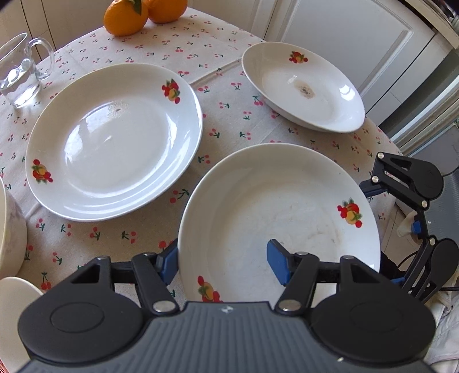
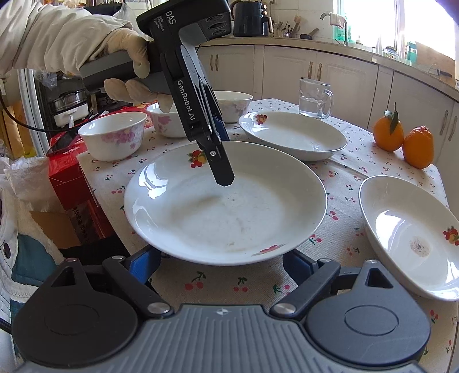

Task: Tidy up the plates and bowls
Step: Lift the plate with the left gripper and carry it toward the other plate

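Note:
Three white plates with fruit prints lie on the cherry-print tablecloth. The near plate (image 1: 275, 212) (image 2: 226, 206) sits between both grippers. My left gripper (image 1: 223, 264) is open, one blue pad over the plate's bowl and the other outside its rim; it also shows in the right wrist view (image 2: 221, 160). My right gripper (image 2: 221, 264) is open, its fingers under the plate's near rim; it shows in the left wrist view (image 1: 401, 218) at the plate's right edge. A second plate (image 1: 114, 140) (image 2: 292, 134) and a stained plate (image 1: 304, 86) (image 2: 413, 238) lie apart.
Three flowered bowls (image 2: 113, 134) stand at the table's far left in the right wrist view. A glass mug of water (image 1: 20, 71) (image 2: 314, 97) and two oranges (image 1: 143, 11) (image 2: 401, 140) stand near the table edge. A red box (image 2: 71, 178) sits beside the table.

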`<state>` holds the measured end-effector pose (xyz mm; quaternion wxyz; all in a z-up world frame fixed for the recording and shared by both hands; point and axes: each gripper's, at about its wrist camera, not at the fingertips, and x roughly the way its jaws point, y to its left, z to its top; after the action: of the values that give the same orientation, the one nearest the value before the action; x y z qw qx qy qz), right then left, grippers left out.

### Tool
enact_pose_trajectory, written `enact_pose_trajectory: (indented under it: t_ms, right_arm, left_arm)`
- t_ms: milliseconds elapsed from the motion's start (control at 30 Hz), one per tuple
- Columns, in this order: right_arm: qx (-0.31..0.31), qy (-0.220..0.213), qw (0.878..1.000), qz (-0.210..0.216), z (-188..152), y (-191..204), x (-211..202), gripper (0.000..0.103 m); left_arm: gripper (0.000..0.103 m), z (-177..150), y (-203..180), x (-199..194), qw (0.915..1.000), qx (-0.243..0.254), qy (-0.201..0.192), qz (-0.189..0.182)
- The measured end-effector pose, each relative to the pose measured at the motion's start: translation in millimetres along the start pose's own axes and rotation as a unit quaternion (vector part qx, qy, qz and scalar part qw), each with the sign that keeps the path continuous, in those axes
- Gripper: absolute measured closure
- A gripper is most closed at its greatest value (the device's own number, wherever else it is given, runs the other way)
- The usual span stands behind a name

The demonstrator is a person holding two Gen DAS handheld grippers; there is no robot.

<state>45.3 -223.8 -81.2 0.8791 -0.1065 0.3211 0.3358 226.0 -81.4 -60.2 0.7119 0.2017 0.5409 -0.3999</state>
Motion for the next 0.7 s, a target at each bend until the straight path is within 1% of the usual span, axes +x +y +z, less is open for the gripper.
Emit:
enact_pose_trajectory:
  t_ms: [133, 233, 367, 467, 600, 700]
  right_arm:
    - [-0.003, -0.003, 1.000, -0.004, -3, 2, 1, 0.008]
    - [0.004, -0.006, 1.000, -0.002, -4, 1, 2, 0.008]
    - [0.008, -0.006, 1.000, -0.005, -4, 3, 0, 0.013]
    - [0.010, -0.001, 1.000, -0.003, -3, 2, -3, 0.017]
    - [0.012, 0.004, 1.000, 0.001, -2, 0, -6, 0.017]
    - [0.012, -0.002, 1.000, 0.004, 1, -3, -12, 0.017]
  left_arm:
    - [0.041, 0, 2, 6, 1.0000, 0.003, 0.009, -0.004]
    - [0.041, -1, 1, 7, 1.0000, 0.004, 0.005, -0.002]
    - [0.041, -3, 3, 6, 0.9999, -0.004, 0.005, -0.010]
    - [0.041, -4, 3, 4, 0.9998, -0.006, 0.002, -0.017]
    - [0.041, -1, 0, -2, 0.9998, -0.002, -0.007, -0.020]
    - [0.041, 7, -5, -8, 0.9997, 0.007, -0.016, -0.020]
